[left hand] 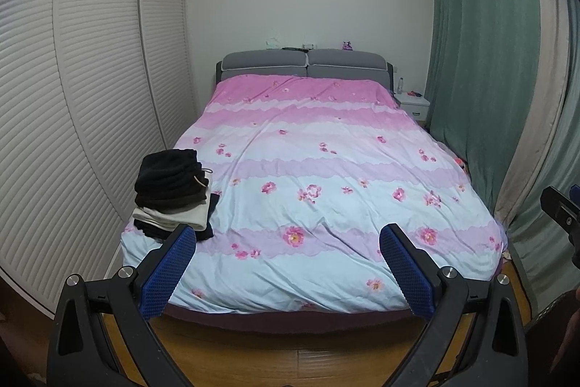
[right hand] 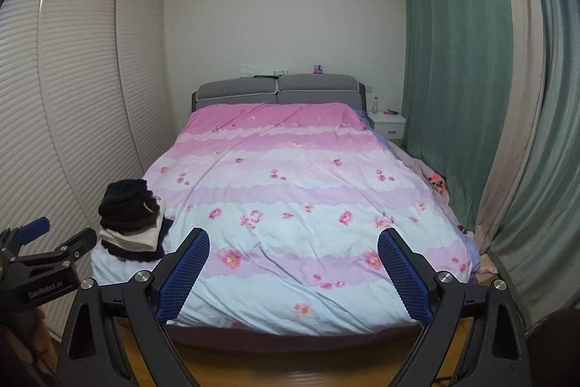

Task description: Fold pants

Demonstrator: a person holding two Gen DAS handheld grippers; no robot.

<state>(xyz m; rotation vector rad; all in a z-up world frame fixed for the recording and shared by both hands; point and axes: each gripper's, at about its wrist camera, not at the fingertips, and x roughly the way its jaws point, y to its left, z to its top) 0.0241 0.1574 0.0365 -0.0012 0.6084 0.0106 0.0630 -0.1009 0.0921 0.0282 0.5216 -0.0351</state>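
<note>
Two tongs, left gripper [left hand: 288,234] and right gripper [right hand: 293,240], hang spread and empty; folded pants stack [left hand: 174,194] sits ahead-left, leaving duvet [left hand: 326,169] free for folding.

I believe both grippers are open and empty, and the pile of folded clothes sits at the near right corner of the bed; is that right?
Not quite: the pile of folded clothes sits at the near left corner of the bed, as both wrist views show. The rest holds: the left gripper and right gripper are open and empty.
</note>
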